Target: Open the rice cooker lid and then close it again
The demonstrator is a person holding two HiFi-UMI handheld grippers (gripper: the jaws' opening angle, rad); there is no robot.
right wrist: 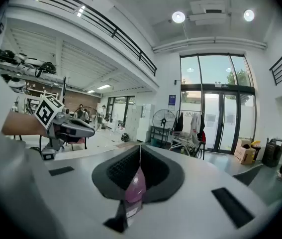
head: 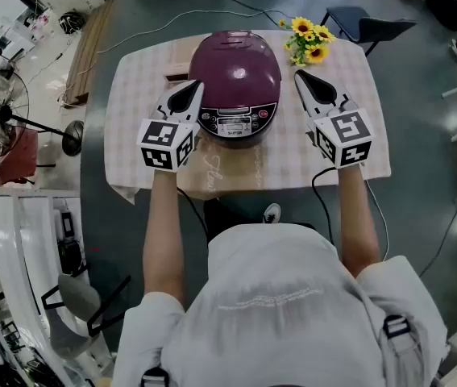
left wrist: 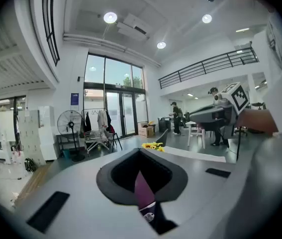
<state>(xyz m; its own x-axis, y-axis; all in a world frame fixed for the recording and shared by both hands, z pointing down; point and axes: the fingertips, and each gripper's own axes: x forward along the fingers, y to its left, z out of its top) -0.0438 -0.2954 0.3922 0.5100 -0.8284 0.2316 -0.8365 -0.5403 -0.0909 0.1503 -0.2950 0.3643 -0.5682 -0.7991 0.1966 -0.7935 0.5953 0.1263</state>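
The purple rice cooker (head: 234,75) stands on the checked table (head: 131,95) with its lid down and its control panel (head: 236,121) facing me. My left gripper (head: 194,88) hovers at the cooker's left side, shut on nothing. At the cooker's right side my right gripper (head: 300,76) is raised, also shut and empty. In the left gripper view the jaws of the left gripper (left wrist: 141,151) meet at the tips, and a purple strip of the cooker (left wrist: 143,188) shows under them. The right gripper (right wrist: 140,147) shows the same shut jaws in its own view.
A bunch of sunflowers (head: 309,40) lies at the table's far right, with a dark chair (head: 367,25) behind it. A standing fan (head: 2,107) is on the floor at the left. Cables run across the floor beyond the table.
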